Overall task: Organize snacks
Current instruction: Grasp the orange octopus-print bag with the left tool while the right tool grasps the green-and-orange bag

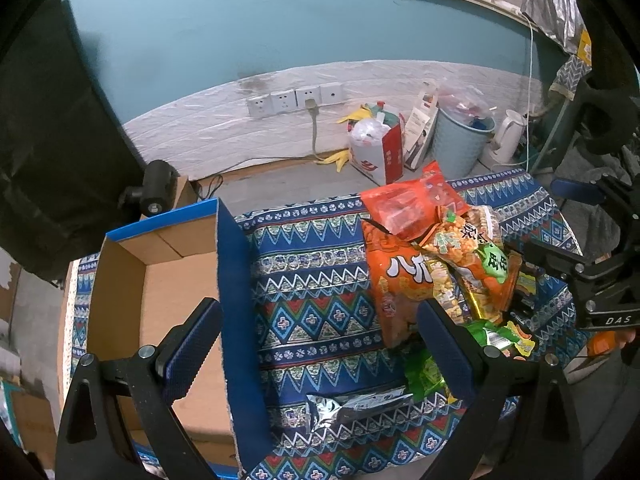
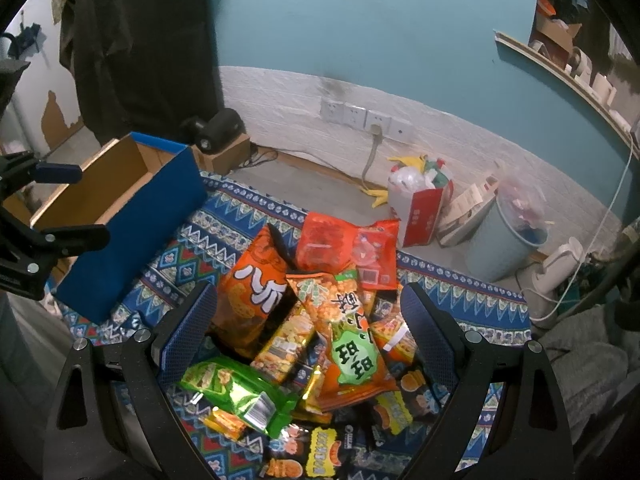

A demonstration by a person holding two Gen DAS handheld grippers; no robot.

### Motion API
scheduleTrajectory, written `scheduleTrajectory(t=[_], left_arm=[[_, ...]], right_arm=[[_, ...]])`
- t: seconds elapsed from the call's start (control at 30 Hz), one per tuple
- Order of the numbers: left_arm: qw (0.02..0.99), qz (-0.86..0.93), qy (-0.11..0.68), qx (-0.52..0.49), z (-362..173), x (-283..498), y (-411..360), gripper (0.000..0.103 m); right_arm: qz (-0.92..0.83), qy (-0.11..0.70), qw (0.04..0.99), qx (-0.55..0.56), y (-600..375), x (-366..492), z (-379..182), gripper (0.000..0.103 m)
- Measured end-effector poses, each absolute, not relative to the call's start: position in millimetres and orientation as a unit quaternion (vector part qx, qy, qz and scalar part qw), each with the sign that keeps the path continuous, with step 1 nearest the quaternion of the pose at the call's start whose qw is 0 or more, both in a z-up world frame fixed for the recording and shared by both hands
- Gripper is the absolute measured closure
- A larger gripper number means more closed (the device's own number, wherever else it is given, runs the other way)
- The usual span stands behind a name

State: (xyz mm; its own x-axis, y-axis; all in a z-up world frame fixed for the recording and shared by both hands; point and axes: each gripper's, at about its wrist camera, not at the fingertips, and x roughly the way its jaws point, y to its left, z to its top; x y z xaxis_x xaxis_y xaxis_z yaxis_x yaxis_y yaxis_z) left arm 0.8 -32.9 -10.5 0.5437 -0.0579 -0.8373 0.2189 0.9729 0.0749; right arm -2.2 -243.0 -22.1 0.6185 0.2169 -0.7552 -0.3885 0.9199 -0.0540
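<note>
A pile of snack bags (image 2: 320, 320) lies on a patterned cloth (image 1: 312, 280): a big orange bag (image 2: 256, 292), a red-orange bag (image 2: 344, 248), an orange-and-green bag (image 2: 348, 340), a green bag (image 2: 236, 392) and small dark packets (image 2: 320, 452). A blue cardboard box (image 1: 168, 300) with an open top stands left of the pile; it also shows in the right wrist view (image 2: 132, 216). My left gripper (image 1: 316, 344) is open above the cloth between box and pile, over a silver packet (image 1: 356, 404). My right gripper (image 2: 308, 340) is open just above the pile.
Behind the cloth is a floor strip and a white wall with sockets (image 1: 296, 98). A red-and-white bag (image 1: 376, 148), a pale blue bin (image 1: 460, 140) and a white kettle (image 1: 506, 136) stand by the wall. A dark garment (image 2: 140, 40) hangs at the left.
</note>
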Motion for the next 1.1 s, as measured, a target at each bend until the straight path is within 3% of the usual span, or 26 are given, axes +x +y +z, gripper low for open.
scheduleTrajectory(t=[1.1], left_arm=[[0.776,-0.105,0.617,0.083,-143.8,76.7,-118.6,0.004]], right_arm=[[0.176,0.531,0.820,-0.120,-294.2,56.5,-131.0,0.012]])
